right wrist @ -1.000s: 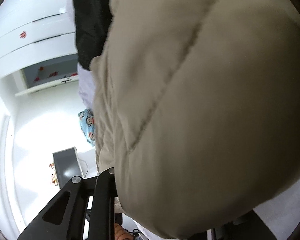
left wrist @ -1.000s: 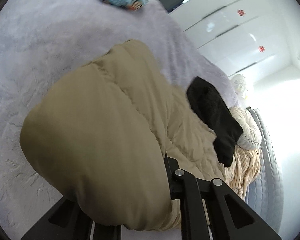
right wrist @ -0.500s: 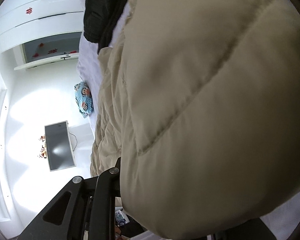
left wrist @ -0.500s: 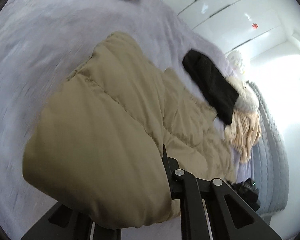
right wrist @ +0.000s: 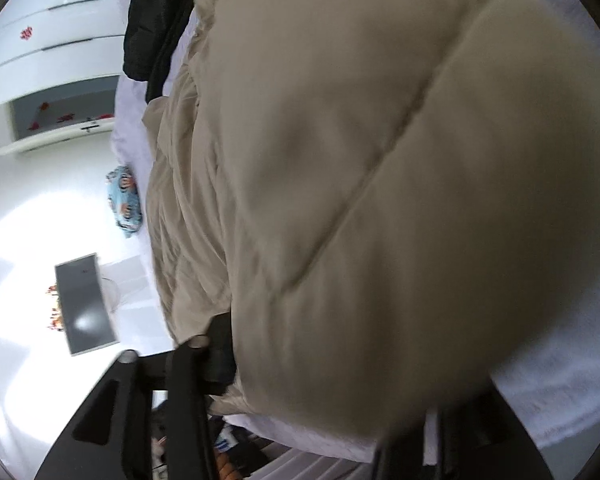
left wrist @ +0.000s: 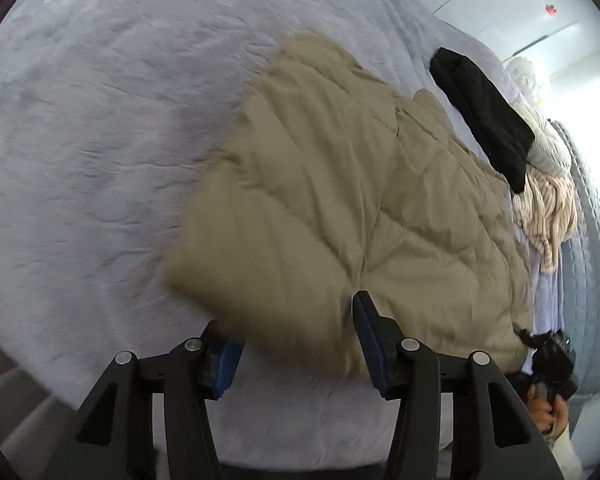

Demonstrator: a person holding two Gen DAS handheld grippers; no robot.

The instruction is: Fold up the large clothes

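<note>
1. The left gripper (left wrist: 296, 340), low in the left wrist view, has its jaws opening; the tan puffer coat's (left wrist: 352, 208) folded edge lies between them, the pads looking just clear. Best to draw straight back so nothing drags.
2. The right gripper (right wrist: 324, 396) is opening too, in the lower part of its view; coat bulk (right wrist: 380, 184) fills the gap and hides the far finger, so contact cannot be told.
3. The coat lies across the centre and right of the grey bedspread (left wrist: 100, 128), a black garment (left wrist: 484, 112) at its upper right.
4. The fold probably needs a flattening press next.
</note>
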